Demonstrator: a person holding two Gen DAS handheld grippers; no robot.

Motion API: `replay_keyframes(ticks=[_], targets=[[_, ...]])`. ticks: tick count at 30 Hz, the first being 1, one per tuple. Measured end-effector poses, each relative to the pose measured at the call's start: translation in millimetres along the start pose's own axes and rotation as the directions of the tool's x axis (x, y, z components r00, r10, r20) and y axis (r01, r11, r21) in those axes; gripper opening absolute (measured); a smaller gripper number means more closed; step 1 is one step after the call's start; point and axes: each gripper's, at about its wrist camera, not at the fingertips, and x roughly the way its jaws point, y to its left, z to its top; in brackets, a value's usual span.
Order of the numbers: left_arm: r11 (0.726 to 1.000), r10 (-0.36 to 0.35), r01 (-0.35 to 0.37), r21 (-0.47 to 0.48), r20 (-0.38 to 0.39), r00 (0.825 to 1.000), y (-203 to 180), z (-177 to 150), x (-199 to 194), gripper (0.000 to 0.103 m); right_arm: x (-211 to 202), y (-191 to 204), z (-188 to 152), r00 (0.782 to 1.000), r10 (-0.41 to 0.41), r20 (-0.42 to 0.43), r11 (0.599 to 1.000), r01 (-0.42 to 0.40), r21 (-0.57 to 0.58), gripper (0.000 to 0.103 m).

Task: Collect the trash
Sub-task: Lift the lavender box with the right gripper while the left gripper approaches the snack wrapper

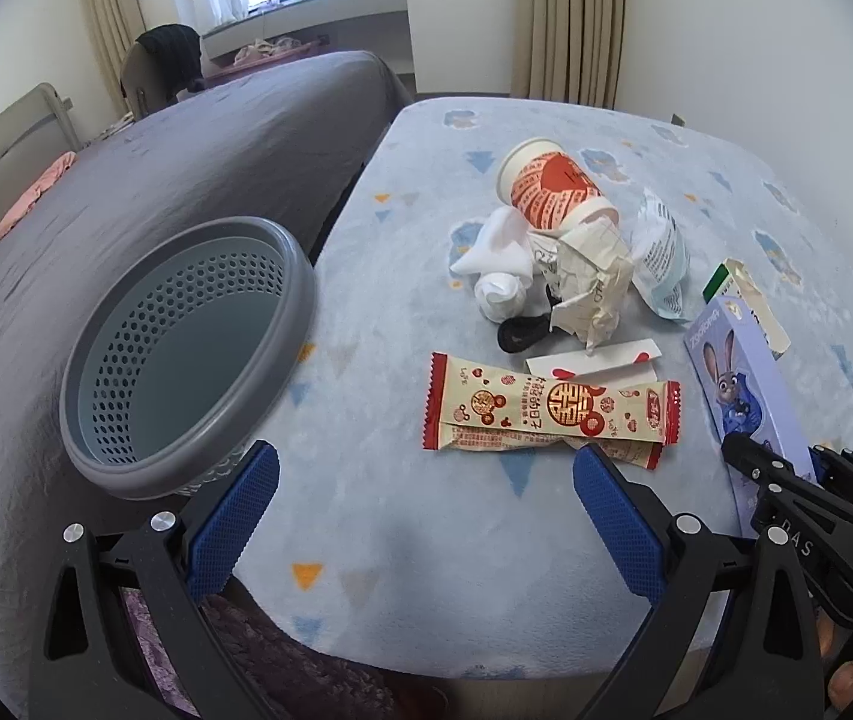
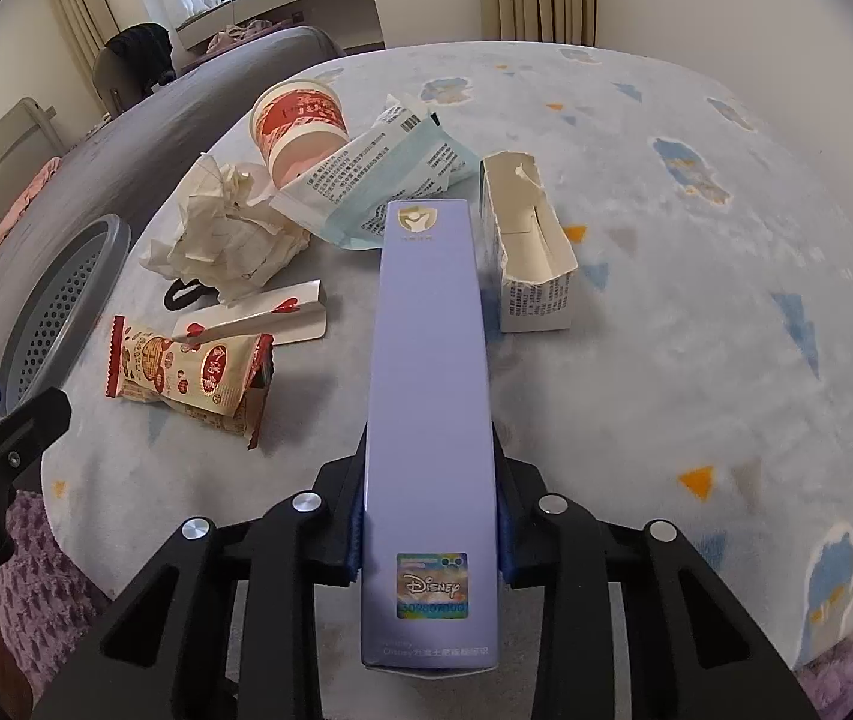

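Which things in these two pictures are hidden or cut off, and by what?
- Black item, both views: mostly under crumpled paper; unidentifiable.
- Purple box, left wrist view: lower end behind right gripper; right wrist view: near end overhangs the blanket.
- Bin: base hidden, only rim and inside show.

Lilac box clamped lengthwise, wrappers lying nearby.

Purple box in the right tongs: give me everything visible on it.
The purple box is a long, slim lilac carton, cardboard by the look. Its narrow face carries a gold crest at the far end and a holographic Disney sticker near the camera; the left wrist view shows a cartoon rabbit on a broad face. It looks intact. The right tongs are shut on its near end, blue pads pressing both sides.
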Motion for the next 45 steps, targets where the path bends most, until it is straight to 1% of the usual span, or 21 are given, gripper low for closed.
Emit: replay_keyframes(ticks=[6, 10, 13, 14, 18, 22, 25, 29, 31, 33, 35, 36, 39, 41, 45], targets=[[0.999, -0.024, 0.024, 0.021, -0.015, 1.000, -14.5, 3.6, 11.5, 0.097, -11.7, -12.0, -1.5, 0.999, -0.010, 0.044, 1.000, 0.008, 0.030, 0.031], [0.999, -0.041, 0.042, 0.011, -0.009, 0.999, -25.6, 14.7, 16.5, 0.097, -19.6, -23.7, -0.4, 0.998, -0.005, 0.066, 0.998, 0.001, 0.062, 0.031], [0.999, -0.038, 0.038, 0.005, -0.003, 0.999, -35.4, 24.7, 21.0, 0.097, -22.2, -28.6, 0.6, 0.997, 0.001, 0.076, 0.997, -0.006, 0.074, 0.031], [0.999, -0.034, 0.034, 0.006, -0.004, 0.999, -39.0, 27.3, 23.0, 0.097, -22.3, -29.9, 0.7, 0.997, 0.003, 0.077, 0.997, -0.009, 0.076, 0.031], [0.999, 0.021, -0.021, 0.033, -0.001, 1.000, -57.7, 35.9, 32.1, 0.097, -21.0, -31.6, 0.4, 0.997, 0.016, 0.076, 0.997, -0.022, 0.077, 0.031], [0.997, 0.052, -0.050, 0.050, -0.028, 0.998, -66.6, 36.0, 43.9, 0.097, -17.8, -33.7, 0.2, 0.998, 0.023, 0.066, 0.997, -0.028, 0.078, 0.031], [0.996, 0.061, -0.057, 0.069, -0.053, 0.997, -64.4, 29.7, 46.4, 0.097, -17.8, -35.6, 0.8, 0.997, 0.025, 0.068, 0.996, -0.031, 0.084, 0.031], [0.992, 0.082, -0.076, 0.096, -0.060, 0.995, -50.4, 15.0, 37.0, 0.097, -17.8, -35.3, 2.3, 0.997, 0.032, 0.069, 0.995, -0.038, 0.089, 0.031], [0.990, 0.103, -0.095, 0.106, -0.073, 0.992, -37.9, 4.3, 33.6, 0.097, -18.4, -32.7, 2.9, 0.997, 0.037, 0.070, 0.996, -0.042, 0.084, 0.031], [0.990, 0.120, -0.113, 0.084, -0.089, 0.989, -19.9, -6.4, 31.3, 0.097, -20.2, -29.7, 2.6, 0.996, 0.041, 0.074, 0.996, -0.046, 0.075, 0.031], [0.993, 0.110, -0.105, 0.050, -0.101, 0.989, -6.8, -11.2, 30.0, 0.097, -22.0, -25.7, 1.7, 0.996, 0.047, 0.079, 0.996, -0.053, 0.067, 0.031], [0.996, 0.094, -0.093, 0.013, -0.111, 0.989, 2.5, -12.7, 29.5, 0.097, -22.9, -24.1, 1.4, 0.995, 0.049, 0.082, 0.996, -0.055, 0.064, 0.031], [0.998, 0.057, -0.060, -0.030, -0.102, 0.993, 6.8, -10.8, 26.3, 0.097, -25.8, -22.3, 0.7, 0.995, 0.057, 0.086, 0.996, -0.063, 0.065, 0.031], [0.999, 0.039, -0.041, -0.014, -0.080, 0.996, -1.7, -7.4, 23.1, 0.097, -29.1, -23.4, 0.3, 0.994, 0.061, 0.091, 0.995, -0.068, 0.071, 0.031], [0.998, -0.010, 0.012, 0.054, -0.038, 0.999, -33.8, 4.4, 19.6, 0.097, -36.6, -30.4, 1.2, 0.992, 0.063, 0.109, 0.993, -0.073, 0.091, 0.031]])
